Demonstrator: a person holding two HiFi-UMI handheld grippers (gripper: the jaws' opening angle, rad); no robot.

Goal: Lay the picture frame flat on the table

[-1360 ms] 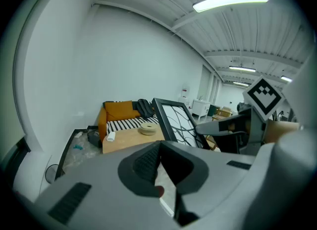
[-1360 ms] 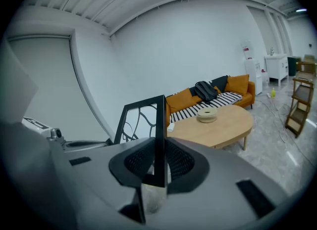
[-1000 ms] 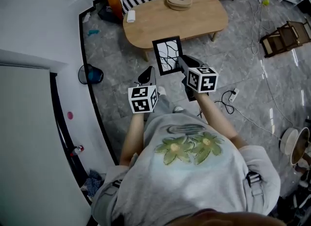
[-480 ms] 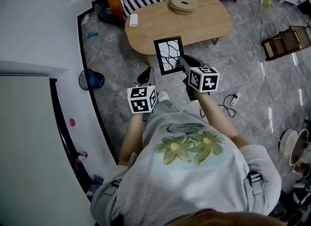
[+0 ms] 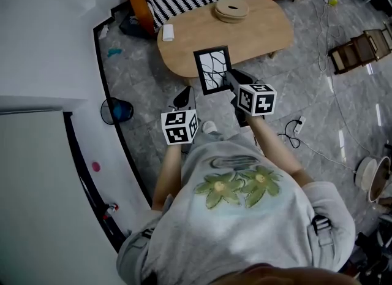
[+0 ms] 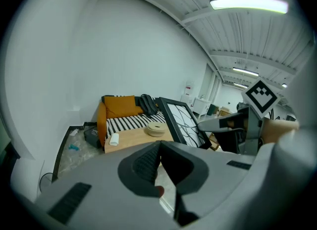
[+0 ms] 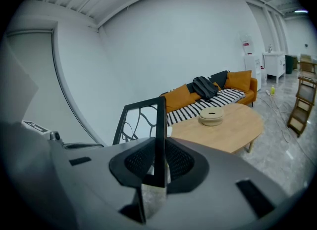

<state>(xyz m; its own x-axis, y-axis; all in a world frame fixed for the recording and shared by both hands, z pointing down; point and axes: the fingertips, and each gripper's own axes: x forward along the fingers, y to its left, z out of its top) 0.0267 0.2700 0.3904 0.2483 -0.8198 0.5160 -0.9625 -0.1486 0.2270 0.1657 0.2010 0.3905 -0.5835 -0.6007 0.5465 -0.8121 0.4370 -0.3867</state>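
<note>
- Short of the table's near edge, over the floor, the picture frame [image 5: 214,70] is hanging in the air. It is standing upright on its long axis, with its patterned face turned back toward the person.
- The right gripper [image 5: 229,81] is gripping the frame by its right edge. Its own view is showing the black moulding [image 7: 159,125] edge-on, with a pad pressing on each side.
- The left gripper [image 5: 186,97] is riding lower and to the left of the frame. Its jaws are closed together on nothing and it is not touching the frame.
- The table [image 5: 257,38] is lying just beyond the frame, on its far side. Judgement: the move is calling for a forward carry, then tipping the top edge down until the frame lies flat.
- A round wooden disc [image 5: 231,10] is sitting on the far part of the top, and a white roll [image 5: 167,32] is sitting at the left end. Both are well apart from the near middle, the likely landing spot.
- A floor cable [image 5: 298,124] is trailing at the right, well off the path.
- Risk, as judged: with a grip on one edge only, the frame may be swinging about the pads while tipping. The left gripper is the nearer one to the free edge for steadying.
</note>
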